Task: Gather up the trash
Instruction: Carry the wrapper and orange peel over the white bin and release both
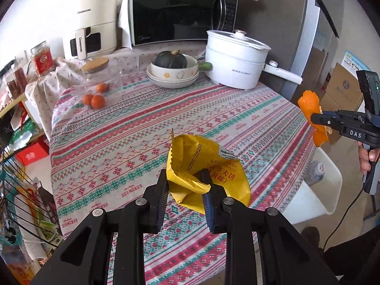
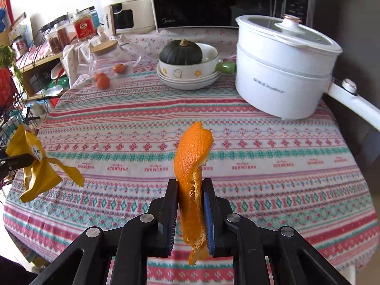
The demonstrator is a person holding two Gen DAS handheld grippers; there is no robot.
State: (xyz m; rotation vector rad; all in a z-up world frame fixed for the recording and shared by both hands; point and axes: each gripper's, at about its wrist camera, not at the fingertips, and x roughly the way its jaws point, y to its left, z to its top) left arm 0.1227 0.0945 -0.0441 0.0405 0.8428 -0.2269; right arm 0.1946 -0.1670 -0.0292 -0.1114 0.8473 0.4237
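Observation:
My left gripper [image 1: 184,178] is shut on a crumpled yellow snack wrapper [image 1: 220,163] and holds it above the patterned tablecloth [image 1: 118,142]. The wrapper also shows at the left edge of the right wrist view [image 2: 38,171]. My right gripper [image 2: 190,185] is shut on a strip of orange peel [image 2: 192,156], held upright above the table. In the left wrist view the right gripper [image 1: 318,118] holds the peel [image 1: 308,104] past the table's right edge, above a white bin [image 1: 327,185].
On the far side of the table stand a white electric pot [image 2: 280,71], stacked bowls with a dark squash [image 2: 181,53], and a glass jar with small oranges [image 1: 99,83]. A microwave [image 1: 180,11] and a white appliance [image 1: 92,23] stand behind. A wire rack [image 1: 21,190] is at left.

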